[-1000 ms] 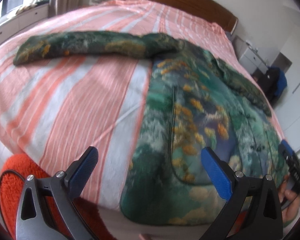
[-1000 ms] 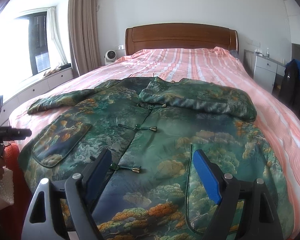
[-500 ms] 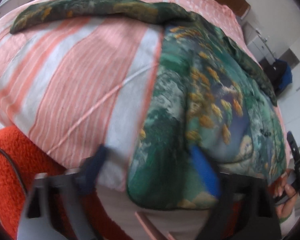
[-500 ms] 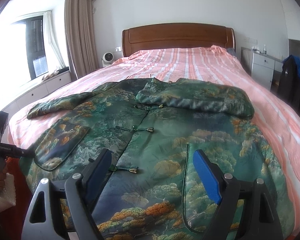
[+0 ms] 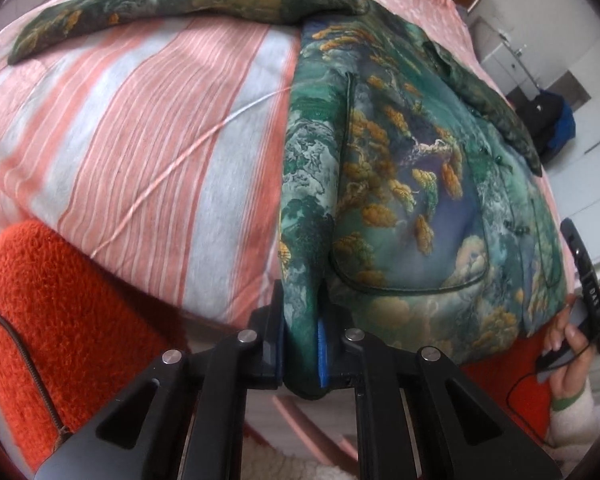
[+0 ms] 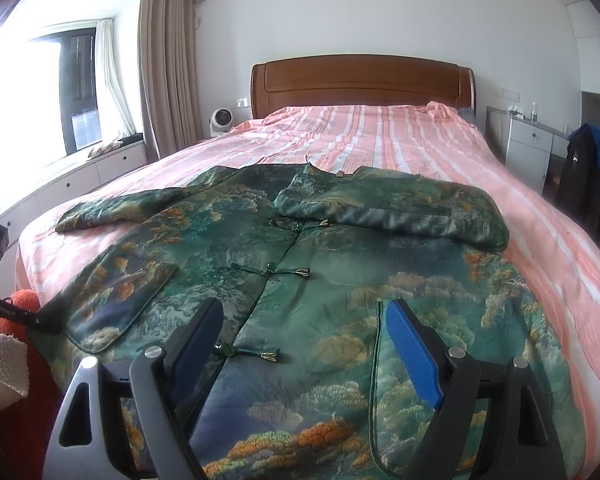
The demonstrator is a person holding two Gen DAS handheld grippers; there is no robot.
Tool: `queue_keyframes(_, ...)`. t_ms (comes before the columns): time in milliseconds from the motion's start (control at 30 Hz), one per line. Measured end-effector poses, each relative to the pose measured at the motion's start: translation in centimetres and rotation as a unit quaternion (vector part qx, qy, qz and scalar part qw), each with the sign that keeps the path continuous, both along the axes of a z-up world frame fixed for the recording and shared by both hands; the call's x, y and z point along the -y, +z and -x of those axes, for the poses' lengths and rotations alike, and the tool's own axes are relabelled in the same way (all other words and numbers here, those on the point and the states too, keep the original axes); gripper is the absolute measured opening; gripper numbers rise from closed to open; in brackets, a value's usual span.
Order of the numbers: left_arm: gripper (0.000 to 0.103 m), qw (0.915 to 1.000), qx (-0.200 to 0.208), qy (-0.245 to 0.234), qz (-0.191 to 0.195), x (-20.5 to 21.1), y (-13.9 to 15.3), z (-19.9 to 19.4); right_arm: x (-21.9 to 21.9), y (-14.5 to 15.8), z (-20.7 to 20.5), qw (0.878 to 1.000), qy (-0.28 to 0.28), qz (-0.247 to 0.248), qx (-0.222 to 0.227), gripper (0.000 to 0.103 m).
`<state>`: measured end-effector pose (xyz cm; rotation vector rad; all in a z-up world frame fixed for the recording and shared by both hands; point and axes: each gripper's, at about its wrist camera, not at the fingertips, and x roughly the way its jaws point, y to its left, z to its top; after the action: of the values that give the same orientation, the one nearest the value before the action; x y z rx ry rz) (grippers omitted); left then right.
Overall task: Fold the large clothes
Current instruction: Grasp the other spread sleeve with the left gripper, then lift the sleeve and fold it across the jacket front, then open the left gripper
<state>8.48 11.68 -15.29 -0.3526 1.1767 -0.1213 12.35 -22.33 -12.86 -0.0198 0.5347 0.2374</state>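
A green jacket with a landscape print (image 5: 400,184) (image 6: 300,248) lies front up on the pink striped bed (image 5: 140,140) (image 6: 380,136). One sleeve (image 5: 160,12) (image 6: 116,208) stretches out to the side; the other (image 6: 400,208) is folded across the chest. My left gripper (image 5: 300,332) is shut on the jacket's near left hem corner, and the cloth is pinched between its blue pads. It also shows at the left edge of the right wrist view (image 6: 40,318). My right gripper (image 6: 304,312) hovers open over the hem near the front closure, with nothing between its fingers.
An orange fluffy cover (image 5: 60,300) lies below the bed's foot edge. A hand (image 5: 568,344) holds the other gripper at the right. A wooden headboard (image 6: 360,80), a small fan (image 6: 222,120), a grey nightstand (image 6: 528,148) and a dark garment (image 6: 588,184) stand beyond.
My left gripper tipped down towards the bed's edge and went from wide open to shut on the jacket's hem corner. The right gripper stayed put and open.
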Motion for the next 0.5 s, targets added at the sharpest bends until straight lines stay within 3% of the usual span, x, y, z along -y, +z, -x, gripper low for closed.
queue_keyframes(100,0.011,1.0,-0.001,-0.004,-0.007,0.3,0.0,-0.4,0.2,-0.2,-0.4,1.0,0.001,-0.003,-0.007,0.083)
queue_keyframes(233,0.04,0.9992,-0.001,0.012,-0.038,0.6,0.2,-0.6,0.3,-0.2,-0.5,1.0,0.002,0.0,-0.002,0.083)
queue_keyframes(333,0.06,0.9983,0.03,0.026,-0.043,-0.6,2.5,-0.3,0.4,-0.3,-0.5,1.0,0.0,-0.005,-0.003,0.083)
queue_keyframes(367,0.064,0.9976,0.046,0.035,-0.039,-1.4,3.8,-0.5,0.3,-0.3,-0.3,1.0,0.001,-0.003,-0.001,0.083)
queue_keyframes(467,0.088,0.9922,0.099,0.076,-0.013,-4.9,6.8,-1.8,0.2,-0.3,-0.4,1.0,0.002,0.0,0.0,0.083)
queue_keyframes(500,0.092,0.9881,0.117,0.099,0.002,-6.5,7.6,-2.6,0.2,-0.4,-0.4,1.0,0.002,0.0,-0.001,0.083)
